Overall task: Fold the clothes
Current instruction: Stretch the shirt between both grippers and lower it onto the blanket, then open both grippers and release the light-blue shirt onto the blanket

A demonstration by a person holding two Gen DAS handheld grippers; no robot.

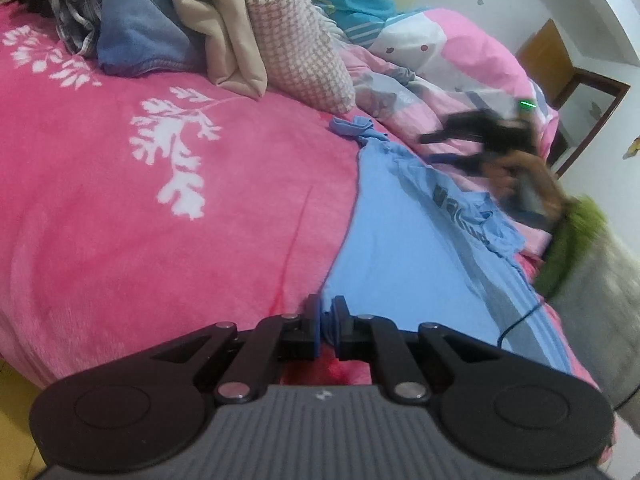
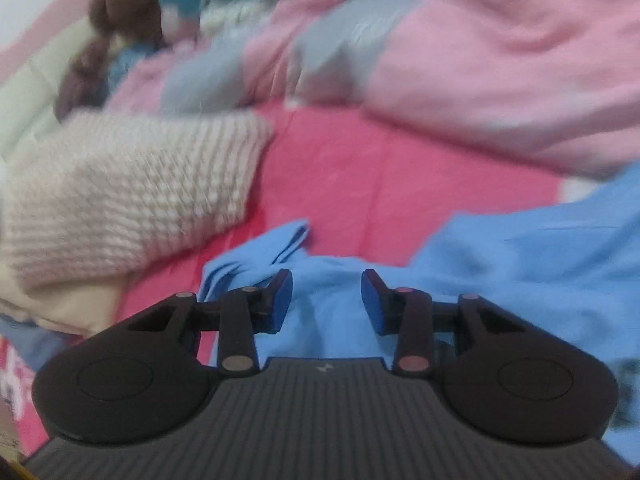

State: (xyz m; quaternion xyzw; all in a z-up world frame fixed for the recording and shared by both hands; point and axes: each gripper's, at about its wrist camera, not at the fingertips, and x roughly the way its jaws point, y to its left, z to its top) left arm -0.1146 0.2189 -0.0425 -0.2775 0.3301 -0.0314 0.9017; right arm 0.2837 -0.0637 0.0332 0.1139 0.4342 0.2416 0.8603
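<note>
A light blue T-shirt with dark lettering lies spread on the pink blanket, one sleeve bunched at its far end. My left gripper is shut on the shirt's near hem, with blue cloth pinched between the pads. In the right wrist view the same shirt lies rumpled under my right gripper, whose jaws stand open above the cloth near the twisted sleeve, pressing nothing. From the left wrist view the right gripper shows blurred beyond the shirt, held by a hand.
A pile of clothes sits at the back: denim, a beige garment and a pink-white houndstooth piece. A crumpled pink quilt lies behind the shirt. A wooden chair stands past the bed.
</note>
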